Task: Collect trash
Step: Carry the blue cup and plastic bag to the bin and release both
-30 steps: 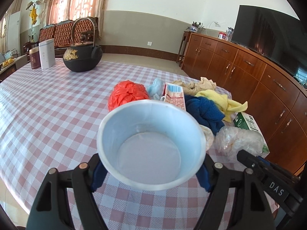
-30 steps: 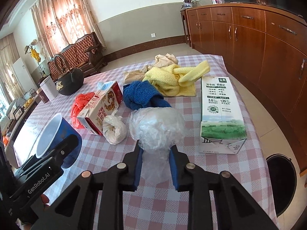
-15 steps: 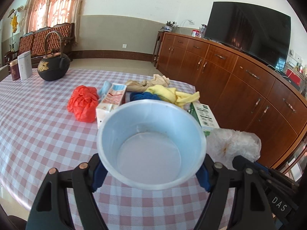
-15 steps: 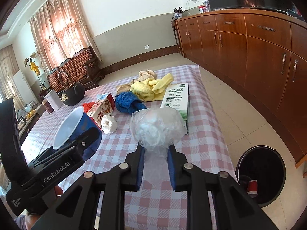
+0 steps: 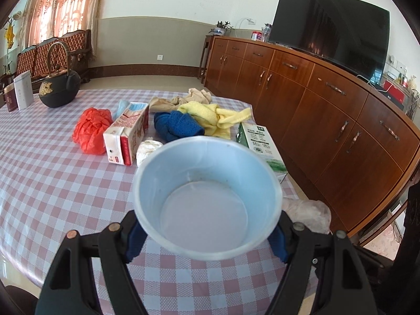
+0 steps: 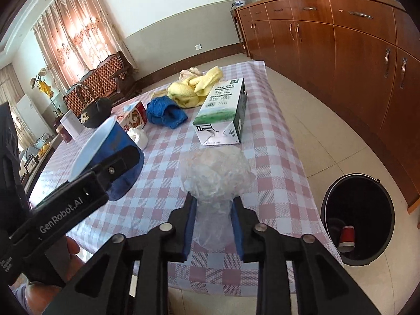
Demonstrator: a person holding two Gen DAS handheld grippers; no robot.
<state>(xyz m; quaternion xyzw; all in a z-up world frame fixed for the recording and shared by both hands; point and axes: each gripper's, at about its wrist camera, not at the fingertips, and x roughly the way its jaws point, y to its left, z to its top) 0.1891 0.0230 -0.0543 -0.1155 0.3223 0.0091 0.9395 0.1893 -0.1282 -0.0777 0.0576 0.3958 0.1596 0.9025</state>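
Your right gripper (image 6: 212, 225) carries the crumpled clear plastic bag (image 6: 216, 176). Its jaws have just been opening, and the bag's tail sits between the blue pads; whether the pads press it at this instant you can't tell, as there seems to be a sliver of gap on each side. The bag hangs over the near edge of the pink-and-white checked tablecloth (image 6: 273, 157), not over the black round trash bin (image 6: 358, 218) on the floor to the right.

Your left gripper (image 5: 207, 236) has its jaws spread wide and clamped on the walls of the blue paper bowl with a pale inside (image 5: 207, 197), held above the table. It looks empty.

Done so far, judging by the bin: a red paper cup (image 6: 347, 239) lies inside; nothing else in there is readable.

Left to do: both held items, plus likely the red crumpled plastic bag (image 5: 92, 128), the red-and-white carton (image 5: 128, 136), the small white wad (image 5: 148, 149) and the green-and-white milk carton (image 6: 223, 110). The blue knitted cloth (image 5: 178, 127) and yellow cloth (image 5: 210, 115) may not count as trash.

Hard to make out: most of the bin's interior is black shadow. The left gripper blocks part of the table in the right view, and the bowl hides the cloth under it in the left view.
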